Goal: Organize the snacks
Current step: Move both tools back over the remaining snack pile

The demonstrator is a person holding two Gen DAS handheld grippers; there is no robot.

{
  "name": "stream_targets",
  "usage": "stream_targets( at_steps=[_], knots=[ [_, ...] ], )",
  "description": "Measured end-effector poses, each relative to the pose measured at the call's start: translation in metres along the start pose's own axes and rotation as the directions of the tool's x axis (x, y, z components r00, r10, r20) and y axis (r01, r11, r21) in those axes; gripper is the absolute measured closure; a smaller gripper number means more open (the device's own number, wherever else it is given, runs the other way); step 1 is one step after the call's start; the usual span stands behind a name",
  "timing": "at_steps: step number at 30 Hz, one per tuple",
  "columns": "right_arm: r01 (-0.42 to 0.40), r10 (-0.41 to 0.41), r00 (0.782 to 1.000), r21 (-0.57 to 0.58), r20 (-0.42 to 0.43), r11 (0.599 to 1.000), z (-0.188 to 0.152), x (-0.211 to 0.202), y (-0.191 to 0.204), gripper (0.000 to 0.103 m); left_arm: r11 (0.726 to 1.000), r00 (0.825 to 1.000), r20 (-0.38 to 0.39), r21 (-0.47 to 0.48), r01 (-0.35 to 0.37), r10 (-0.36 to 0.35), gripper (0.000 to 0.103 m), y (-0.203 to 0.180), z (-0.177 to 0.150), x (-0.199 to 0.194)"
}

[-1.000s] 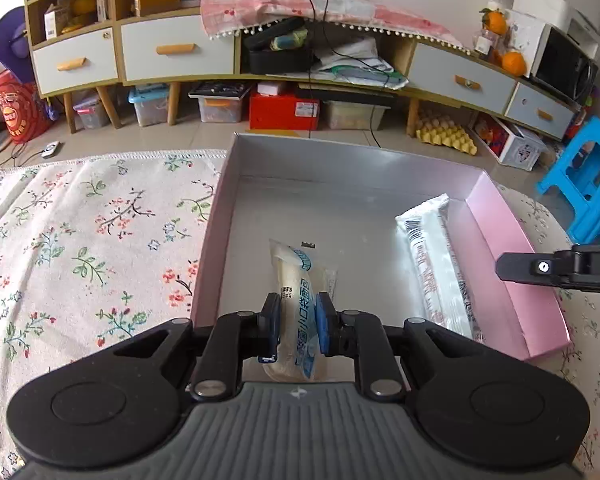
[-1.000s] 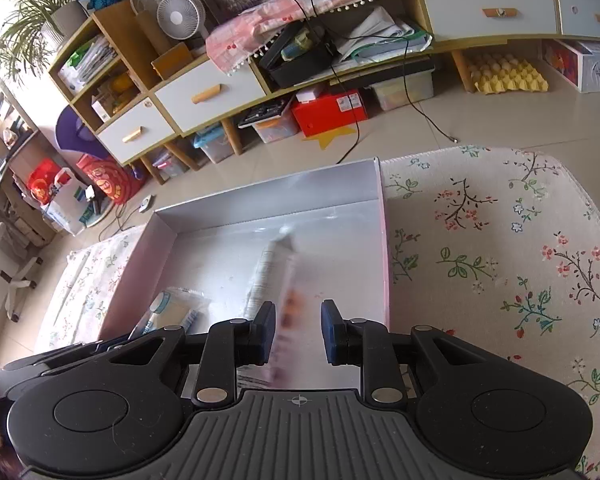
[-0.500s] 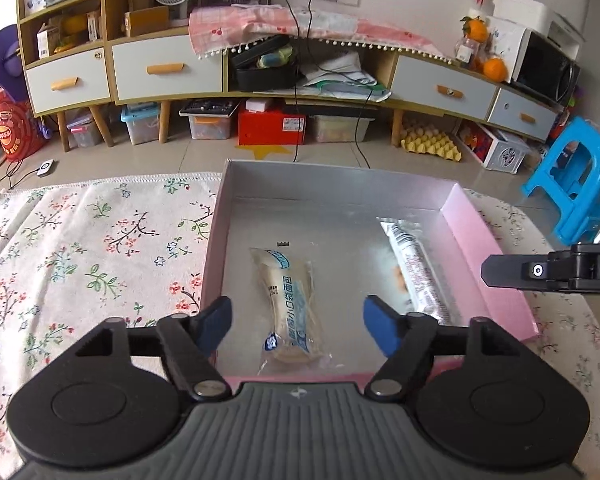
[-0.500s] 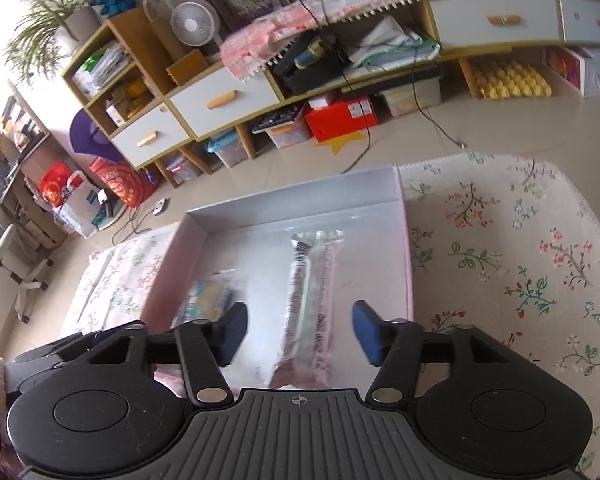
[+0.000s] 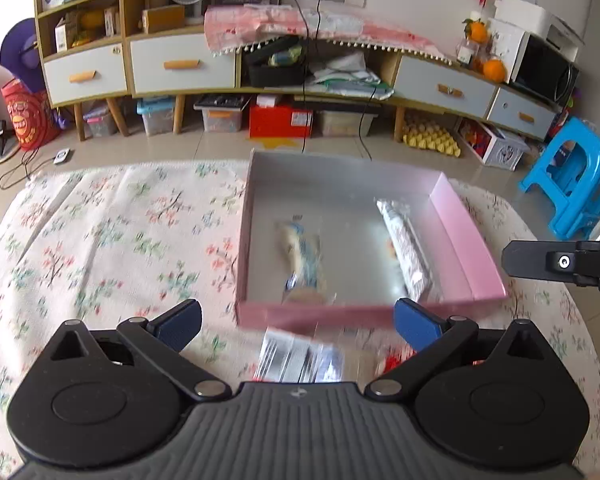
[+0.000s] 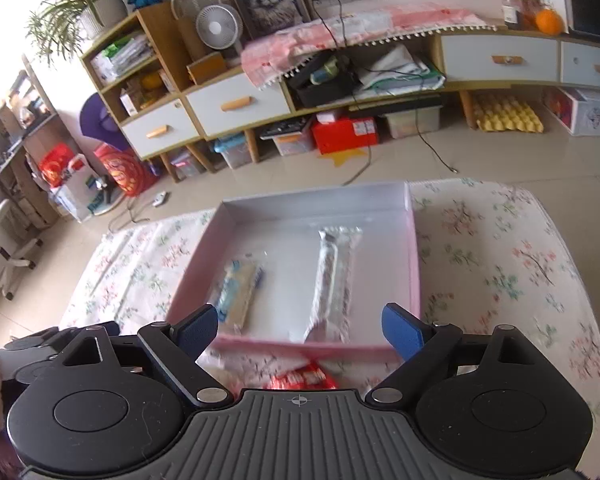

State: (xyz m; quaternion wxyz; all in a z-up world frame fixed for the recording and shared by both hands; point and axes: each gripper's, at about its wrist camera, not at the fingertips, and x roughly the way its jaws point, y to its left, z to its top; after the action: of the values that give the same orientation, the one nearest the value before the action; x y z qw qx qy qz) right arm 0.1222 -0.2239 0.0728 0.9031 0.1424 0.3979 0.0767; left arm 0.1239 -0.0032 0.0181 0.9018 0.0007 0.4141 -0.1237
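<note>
Both tongs, left (image 5: pixel 298 322) and right (image 6: pixel 300 326), hang spread and empty before the pink box (image 5: pixel 464 236). Two snack packets, blue (image 5: pixel 304 264) and silver (image 5: pixel 406 256), lie inside; more packets (image 5: pixel 300 358) rest outside on the flowered cloth (image 5: pixel 112 236).

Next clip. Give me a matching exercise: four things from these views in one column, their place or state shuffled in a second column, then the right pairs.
Things
1. blue-print snack
2. long silver snack
3. red packet
4. left gripper

Place or state
A. on the floral cloth, outside the pink box, at its near wall
B. in the box, on the side nearer the right gripper
C. fingers wide apart, holding nothing
D. in the box, on the left gripper's side

Pairs: 1-D, 2-B, 3-A, 4-C
</note>
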Motion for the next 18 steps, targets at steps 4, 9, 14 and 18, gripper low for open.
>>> stream_targets(
  at_steps=[4, 9, 14, 18],
  knots=[
    [0.047, -0.045, 0.998, 0.035, -0.045, 0.998, -0.011, -0.004, 0.001, 0.012, 1.000, 0.999, -0.043, -0.006, 0.000, 0.000, 0.000, 0.005, -0.011, -0.005],
    [0.042, -0.040, 0.996, 0.020, -0.082, 0.999, -0.030, -0.002, 0.003, 0.012, 0.999, 0.997, -0.075, 0.033, -0.011, 0.013, 0.000, 0.009, -0.028, -0.008],
    [0.043, -0.048, 0.996, -0.066, -0.081, 0.997, -0.048, -0.006, 0.007, 0.012, 0.998, 0.996, -0.084, 0.064, -0.008, 0.014, 0.000, 0.017, -0.040, -0.014],
    [0.042, -0.050, 0.996, -0.111, -0.071, 0.993, -0.057, -0.008, 0.007, 0.012, 0.998, 0.997, -0.076, 0.061, -0.005, 0.009, 0.000, 0.026, -0.046, -0.021]
  ],
)
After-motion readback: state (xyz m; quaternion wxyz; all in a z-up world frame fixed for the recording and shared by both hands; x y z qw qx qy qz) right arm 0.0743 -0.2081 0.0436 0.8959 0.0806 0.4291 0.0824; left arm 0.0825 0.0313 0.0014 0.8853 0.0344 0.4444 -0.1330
